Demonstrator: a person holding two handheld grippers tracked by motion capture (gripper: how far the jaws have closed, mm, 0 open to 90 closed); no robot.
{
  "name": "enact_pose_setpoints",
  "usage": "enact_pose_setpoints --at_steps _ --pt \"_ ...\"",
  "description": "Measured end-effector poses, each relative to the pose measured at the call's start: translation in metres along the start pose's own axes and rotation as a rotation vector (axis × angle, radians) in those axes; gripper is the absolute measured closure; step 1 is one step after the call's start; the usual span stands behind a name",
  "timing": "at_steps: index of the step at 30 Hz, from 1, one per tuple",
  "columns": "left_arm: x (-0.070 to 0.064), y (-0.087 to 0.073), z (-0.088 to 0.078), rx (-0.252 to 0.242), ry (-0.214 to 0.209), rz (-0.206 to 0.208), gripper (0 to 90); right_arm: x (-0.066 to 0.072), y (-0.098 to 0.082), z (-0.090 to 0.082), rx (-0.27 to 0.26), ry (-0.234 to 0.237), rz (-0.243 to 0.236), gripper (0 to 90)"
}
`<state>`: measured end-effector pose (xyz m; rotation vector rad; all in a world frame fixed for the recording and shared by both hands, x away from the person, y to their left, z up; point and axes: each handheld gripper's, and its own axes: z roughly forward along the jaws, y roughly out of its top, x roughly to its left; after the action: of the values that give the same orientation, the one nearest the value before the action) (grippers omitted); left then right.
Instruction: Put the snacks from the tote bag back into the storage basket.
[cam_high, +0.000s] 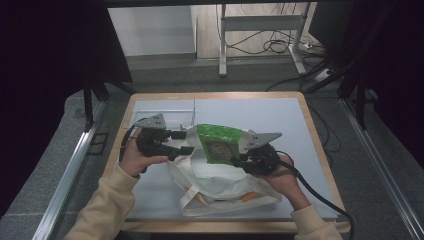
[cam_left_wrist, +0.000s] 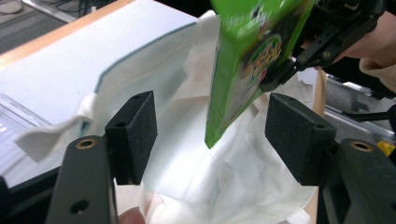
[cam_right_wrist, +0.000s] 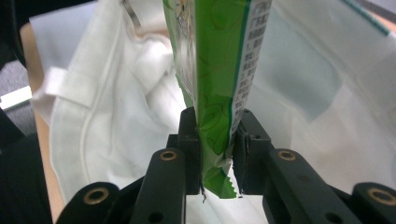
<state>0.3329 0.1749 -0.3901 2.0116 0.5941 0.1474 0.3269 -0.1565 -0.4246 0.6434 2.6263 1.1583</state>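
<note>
The right gripper clamps the green snack packet by one sealed end, holding it above the white cloth bag at mid-table, apparently for loading. The left gripper stands wide and empty near the bag's mouth, its jaws either side of the packet's lower corner without touching. The bag's contents are hidden; an orange patch shows faintly through the cloth. The packet's print is unreadable.

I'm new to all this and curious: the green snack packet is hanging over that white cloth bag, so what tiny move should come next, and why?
Probably the right gripper should lower the green packet into the white bag. It is shut on the packet's edge and the packet hangs over the bag's mouth, while the left gripper is open, its pads pressing on nothing.
</note>
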Motion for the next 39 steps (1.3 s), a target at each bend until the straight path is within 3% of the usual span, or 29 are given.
enact_pose_setpoints --at_steps 6,19,25,30,39 --pt "0.002 0.016 0.004 0.035 -0.009 0.054 34.0 -0.001 0.000 0.006 0.063 -0.012 -0.023 74.5" --pt "0.002 0.031 0.025 0.164 -0.118 0.161 35.0 0.008 0.005 0.015 0.133 0.016 -0.083 74.5" --pt "-0.001 0.030 0.036 0.230 -0.169 0.187 43.2 0.009 0.006 0.015 0.135 0.032 -0.107 74.4" --pt "-0.004 0.029 0.041 0.256 -0.164 0.200 63.7 0.013 0.009 0.015 0.140 0.028 -0.122 74.3" --pt "-0.003 0.027 0.036 0.257 -0.157 0.196 71.5 0.012 0.008 0.017 0.124 0.056 -0.099 70.3"
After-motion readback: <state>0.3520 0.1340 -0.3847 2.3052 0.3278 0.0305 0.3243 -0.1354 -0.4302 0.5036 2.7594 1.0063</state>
